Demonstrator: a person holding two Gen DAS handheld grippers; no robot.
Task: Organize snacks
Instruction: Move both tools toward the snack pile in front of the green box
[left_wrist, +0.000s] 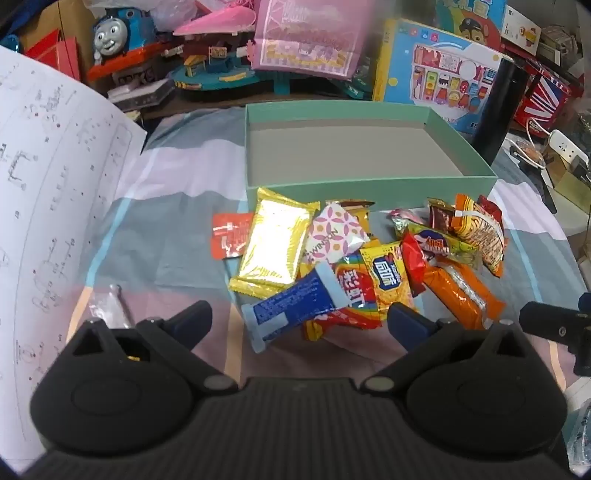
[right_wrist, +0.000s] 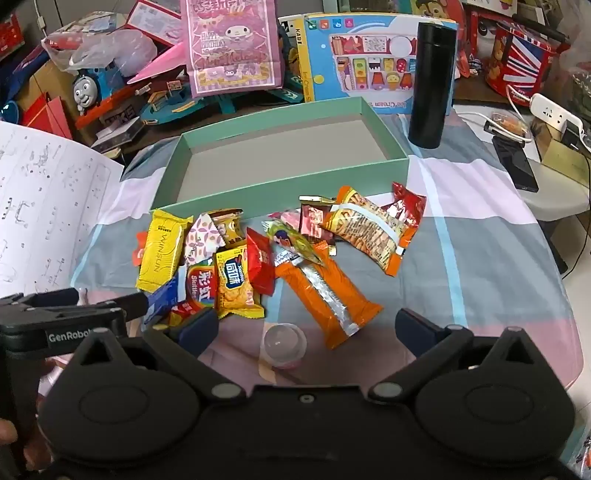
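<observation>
An empty mint-green box (left_wrist: 369, 189) (right_wrist: 280, 173) stands on the bedsheet behind a pile of snack packets. The pile holds a yellow wafer pack (left_wrist: 273, 243) (right_wrist: 160, 254), a blue packet (left_wrist: 295, 302), a rainbow candy bag (left_wrist: 354, 291), a yellow cracker pack (right_wrist: 234, 284), a long orange pack (left_wrist: 461, 291) (right_wrist: 325, 291) and an orange noodle bag (right_wrist: 369, 229). My left gripper (left_wrist: 301, 317) is open, just short of the blue packet. My right gripper (right_wrist: 304, 326) is open above a small clear jelly cup (right_wrist: 284, 345), near the long orange pack.
An open white instruction booklet (left_wrist: 55, 206) (right_wrist: 40, 206) lies at the left. A black flask (right_wrist: 430, 81) stands right of the box. Toys and boxes crowd the back. A power strip (right_wrist: 554, 114) and cables sit far right. The left gripper's body (right_wrist: 62, 317) shows at the right view's lower left.
</observation>
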